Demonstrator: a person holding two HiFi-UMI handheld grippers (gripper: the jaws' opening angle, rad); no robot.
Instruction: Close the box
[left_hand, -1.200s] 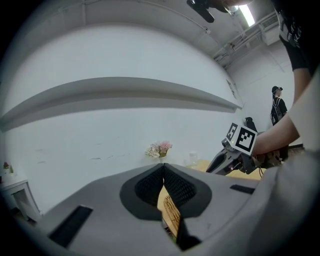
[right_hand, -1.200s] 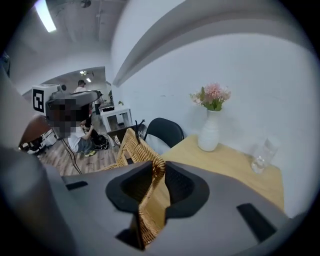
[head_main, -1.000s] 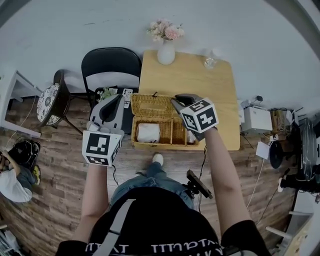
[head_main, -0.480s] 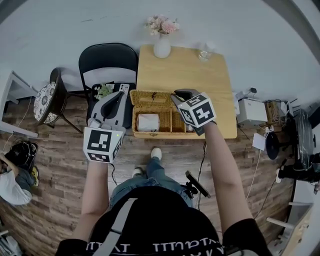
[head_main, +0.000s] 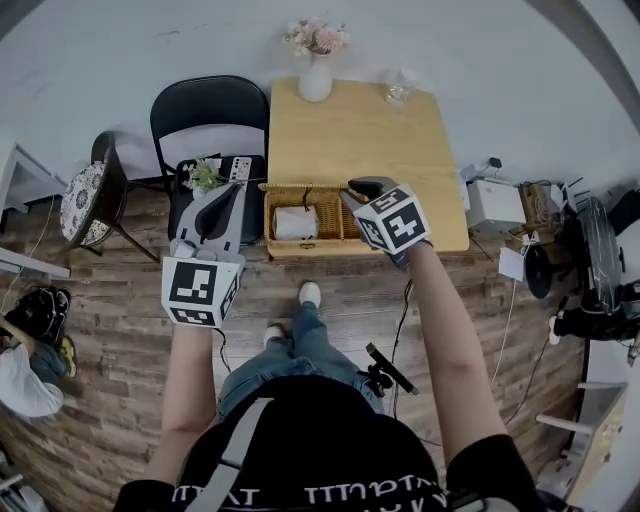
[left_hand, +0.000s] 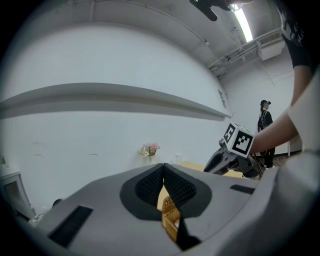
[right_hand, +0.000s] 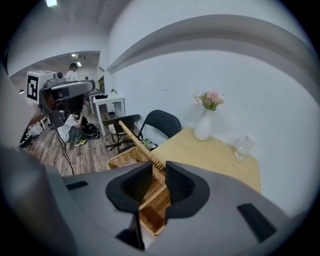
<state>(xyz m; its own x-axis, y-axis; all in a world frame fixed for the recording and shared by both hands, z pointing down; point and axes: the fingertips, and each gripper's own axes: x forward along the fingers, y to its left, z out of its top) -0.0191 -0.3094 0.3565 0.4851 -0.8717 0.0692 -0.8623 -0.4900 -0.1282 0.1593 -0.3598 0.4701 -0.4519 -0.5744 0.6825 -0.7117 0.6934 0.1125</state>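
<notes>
A wicker basket box (head_main: 300, 247) sits at the near edge of the wooden table (head_main: 350, 130), with a white item inside. Its lid (head_main: 300, 187) stands raised along the back, and in the right gripper view it is a slanted wicker edge (right_hand: 137, 142). My right gripper (head_main: 352, 192) is at the lid's right end. Its jaws (right_hand: 159, 170) are opening with the lid's rim still between the pads. My left gripper (head_main: 236, 192) hangs left of the basket over the chair, its jaws (left_hand: 163, 167) shut on nothing.
A white vase of flowers (head_main: 315, 75) and a glass (head_main: 398, 88) stand at the table's far edge. A black chair (head_main: 208, 115) left of the table holds small items. A round stool (head_main: 80, 195) is further left, and a white box (head_main: 490, 205) sits to the right.
The lid has swung up from lying back flat to standing nearly on edge, with my right gripper at its right end. The basket now sits further from me.
</notes>
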